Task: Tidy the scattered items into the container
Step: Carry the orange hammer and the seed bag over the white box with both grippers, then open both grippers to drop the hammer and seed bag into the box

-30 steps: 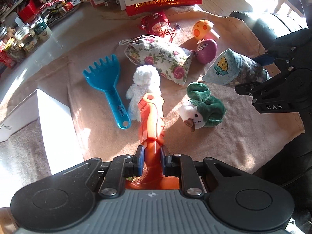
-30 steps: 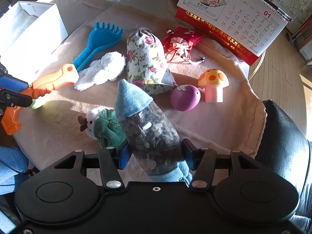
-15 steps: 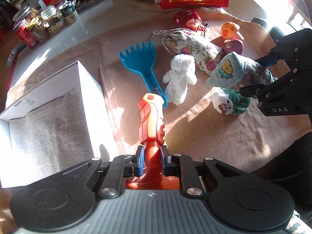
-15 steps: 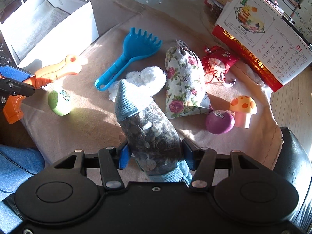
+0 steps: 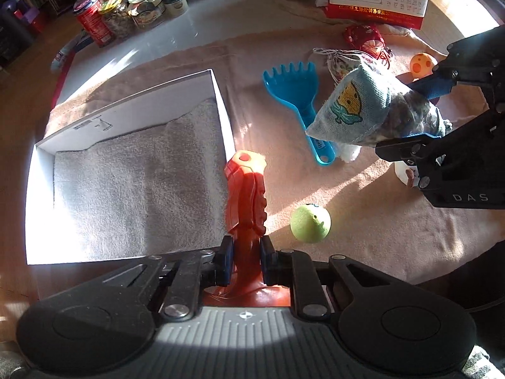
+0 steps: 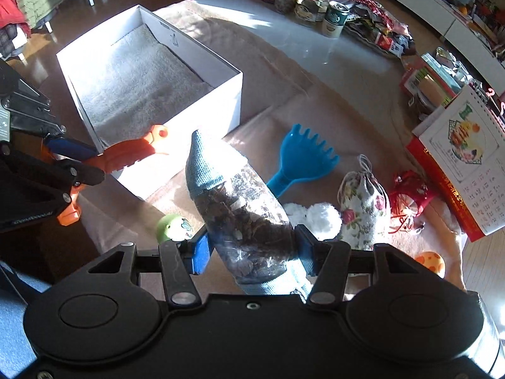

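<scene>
My left gripper (image 5: 245, 251) is shut on an orange plastic toy (image 5: 246, 195), held above the near right wall of the white box (image 5: 222, 113), which is lined with grey cloth. My right gripper (image 6: 251, 251) is shut on a clear pouch with blue cloth ends (image 6: 233, 202), held above the mat to the right of the box (image 6: 233, 94). The pouch (image 5: 363, 110) and right gripper also show in the left wrist view. A blue toy rake (image 5: 296, 94), a green ball (image 5: 311, 222), a floral bag (image 6: 363, 211), a white plush (image 6: 315, 218) and an orange mushroom toy (image 6: 430, 262) lie on the mat.
A red pouch (image 6: 407, 195) and a desk calendar (image 6: 467, 164) stand at the mat's right. Jars and cans (image 5: 126, 15) line the table's far side. A plush with a white face (image 5: 407, 173) lies partly hidden behind the right gripper.
Both grippers have moved left toward the white box with their loads. The orange toy now hangs over the box's right wall. The green ball has come into the left wrist view.
</scene>
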`<action>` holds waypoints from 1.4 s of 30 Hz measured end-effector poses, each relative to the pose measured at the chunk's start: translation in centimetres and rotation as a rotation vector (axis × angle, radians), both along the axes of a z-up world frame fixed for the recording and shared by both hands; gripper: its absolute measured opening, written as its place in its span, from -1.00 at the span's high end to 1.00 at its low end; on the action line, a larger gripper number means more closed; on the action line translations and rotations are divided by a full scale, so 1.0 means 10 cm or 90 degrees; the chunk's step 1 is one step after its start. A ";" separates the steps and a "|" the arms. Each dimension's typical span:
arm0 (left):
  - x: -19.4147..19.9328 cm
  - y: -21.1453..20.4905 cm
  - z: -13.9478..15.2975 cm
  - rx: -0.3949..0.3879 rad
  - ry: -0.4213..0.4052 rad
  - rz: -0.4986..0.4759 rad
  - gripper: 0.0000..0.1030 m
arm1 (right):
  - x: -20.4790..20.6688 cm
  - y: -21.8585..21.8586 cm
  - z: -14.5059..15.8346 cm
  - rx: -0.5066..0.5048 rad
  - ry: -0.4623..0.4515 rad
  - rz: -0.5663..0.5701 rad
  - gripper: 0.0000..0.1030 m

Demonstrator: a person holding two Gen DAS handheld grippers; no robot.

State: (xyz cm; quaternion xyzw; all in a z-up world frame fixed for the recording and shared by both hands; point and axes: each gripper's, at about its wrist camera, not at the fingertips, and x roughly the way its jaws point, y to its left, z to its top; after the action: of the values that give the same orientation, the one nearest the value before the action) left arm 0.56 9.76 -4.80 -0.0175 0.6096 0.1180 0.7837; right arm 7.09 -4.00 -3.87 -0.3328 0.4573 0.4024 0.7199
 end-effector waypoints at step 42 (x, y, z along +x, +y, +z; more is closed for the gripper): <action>-0.16 1.85 -0.29 0.059 0.009 0.190 0.66 | -0.03 1.78 0.05 0.055 0.022 0.071 -0.05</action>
State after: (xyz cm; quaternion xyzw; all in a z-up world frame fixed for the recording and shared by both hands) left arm -1.06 28.27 -7.66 -0.0708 0.5999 0.2609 0.7530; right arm 6.78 13.83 -3.38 -0.3191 0.4326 0.4672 0.7020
